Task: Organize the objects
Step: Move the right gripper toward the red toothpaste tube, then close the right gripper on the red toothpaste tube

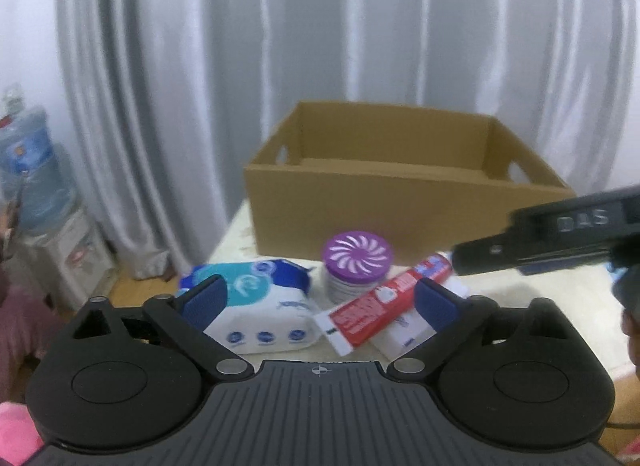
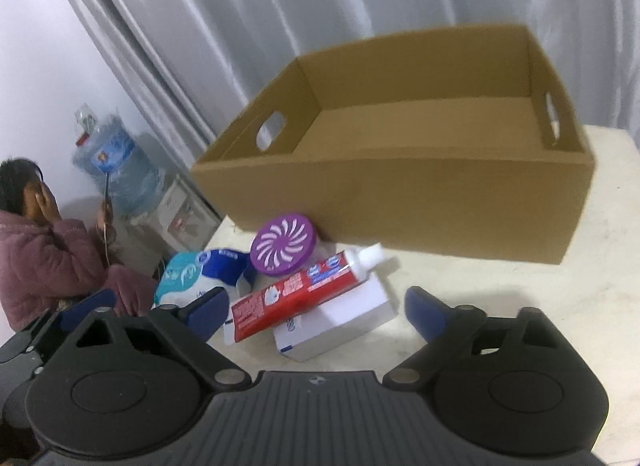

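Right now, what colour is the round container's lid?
Purple with a white swirl pattern, clearest in the right wrist view.

Soft, even indoor light, fairly bright, slightly cool cast. Heavy fisheye bend: curtain [image 1: 280, 45] folds bow outward, dark vignette in the top corners. Both views soft overall; cardboard box [image 2: 400, 193] edges smeared by motion blur, the right tongs [image 1: 560, 242] crossing the left view are blurred. Soft shadow on the counter [image 2: 500, 286] near the box. Mild sheen on curtain folds.
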A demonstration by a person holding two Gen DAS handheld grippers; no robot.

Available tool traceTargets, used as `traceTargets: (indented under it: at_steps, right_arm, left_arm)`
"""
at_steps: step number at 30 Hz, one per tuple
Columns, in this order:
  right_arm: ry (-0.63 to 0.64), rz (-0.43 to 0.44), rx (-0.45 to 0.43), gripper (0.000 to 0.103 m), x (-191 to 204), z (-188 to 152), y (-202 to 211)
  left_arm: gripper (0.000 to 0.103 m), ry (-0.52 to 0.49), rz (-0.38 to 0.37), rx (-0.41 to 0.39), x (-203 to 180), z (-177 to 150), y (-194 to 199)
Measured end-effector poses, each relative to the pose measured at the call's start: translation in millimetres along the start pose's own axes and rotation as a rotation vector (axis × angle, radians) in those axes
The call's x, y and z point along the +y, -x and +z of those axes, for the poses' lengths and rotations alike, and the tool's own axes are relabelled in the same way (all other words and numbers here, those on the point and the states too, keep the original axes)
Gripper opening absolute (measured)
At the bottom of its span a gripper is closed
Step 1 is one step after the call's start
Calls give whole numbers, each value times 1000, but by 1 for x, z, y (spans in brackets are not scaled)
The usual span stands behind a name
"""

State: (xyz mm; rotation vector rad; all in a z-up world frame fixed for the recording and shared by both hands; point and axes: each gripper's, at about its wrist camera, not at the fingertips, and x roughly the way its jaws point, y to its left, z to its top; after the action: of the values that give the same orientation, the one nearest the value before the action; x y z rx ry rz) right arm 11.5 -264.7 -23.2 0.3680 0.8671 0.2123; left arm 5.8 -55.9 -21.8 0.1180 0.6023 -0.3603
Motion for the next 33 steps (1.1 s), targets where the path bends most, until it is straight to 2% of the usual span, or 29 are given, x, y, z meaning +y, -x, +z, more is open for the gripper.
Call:
traceTargets:
  at_steps: [4, 9, 14, 18, 24, 33]
  right_arm:
    - [-51, 9, 73, 69, 1, 5, -23]
    - [-79, -3, 121, 61, 1, 12, -42]
    - [-113, -42, 164, 42, -4, 17, -58]
    - [-187, -26, 199, 40, -14, 20, -65]
    - [-204, -20, 208, 40, -17, 20, -65]
    - [-231, 21, 213, 40, -26, 22, -67]
  left_arm:
    - [78, -3, -74, 46, 1, -2, -20]
    - [72, 1, -162, 92, 6, 1, -44]
    - [66, -8, -255, 142, 3, 3, -67]
    - [66, -35, -298, 186, -2, 4, -81]
    - [66, -37, -326, 222, -7, 2, -95]
    - [65, 5, -422, 269, -19, 1, -85]
